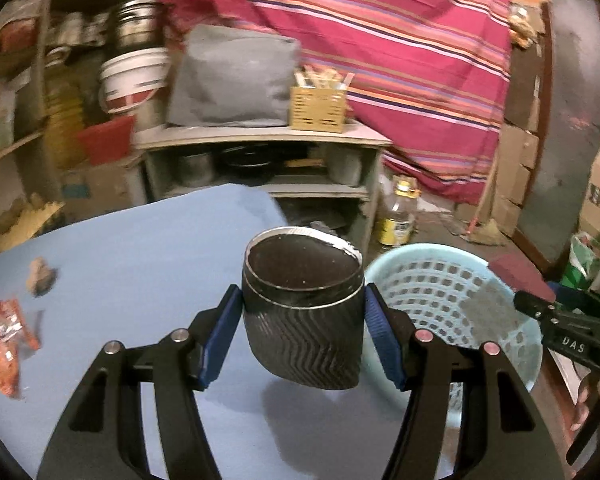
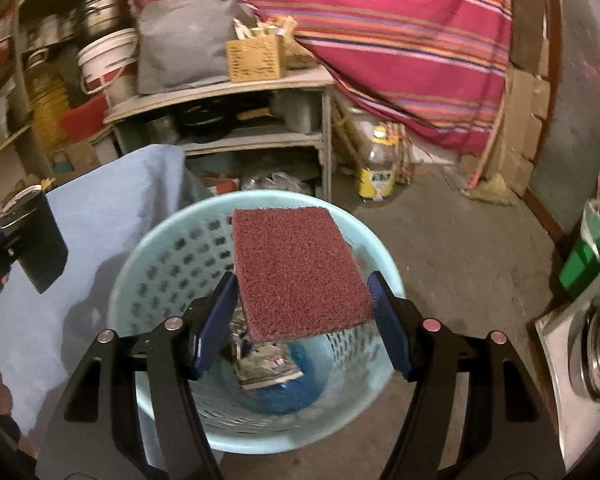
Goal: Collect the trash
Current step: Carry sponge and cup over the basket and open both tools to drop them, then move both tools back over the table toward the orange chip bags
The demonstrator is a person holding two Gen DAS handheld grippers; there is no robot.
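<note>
The left tongs [image 1: 302, 320] are clamped on a black ribbed cup [image 1: 302, 308] with a silvery rim, their blue pads [image 1: 220, 340] pressing its two sides; the cup hangs tilted above the blue-covered worktop [image 1: 140, 248], just beside the light blue perforated basket [image 1: 440, 288] that stands off the worktop's right edge. The right tongs [image 2: 302, 312] are clamped on a flat maroon scouring pad [image 2: 296, 272], held by its side edges and lying roughly level directly over the basket's [image 2: 160, 264] opening. Down in the basket, below the pad, lie a crumpled printed wrapper [image 2: 268, 364] and something blue [image 2: 288, 392] that is too blurred to identify. On the worktop's left part, well apart from the cup, lie red and orange snack wrappers [image 1: 6, 340] and a small brownish scrap [image 1: 40, 276]. In the right wrist view the cup [image 2: 40, 240] shows at the left edge, over the worktop [image 2: 100, 216]. Behind stand a pale shelf unit [image 1: 260, 136] carrying a grey bag [image 1: 232, 80] and a yellow slatted box [image 1: 318, 106], with a striped red cloth [image 1: 400, 60] hanging beyond.
</note>
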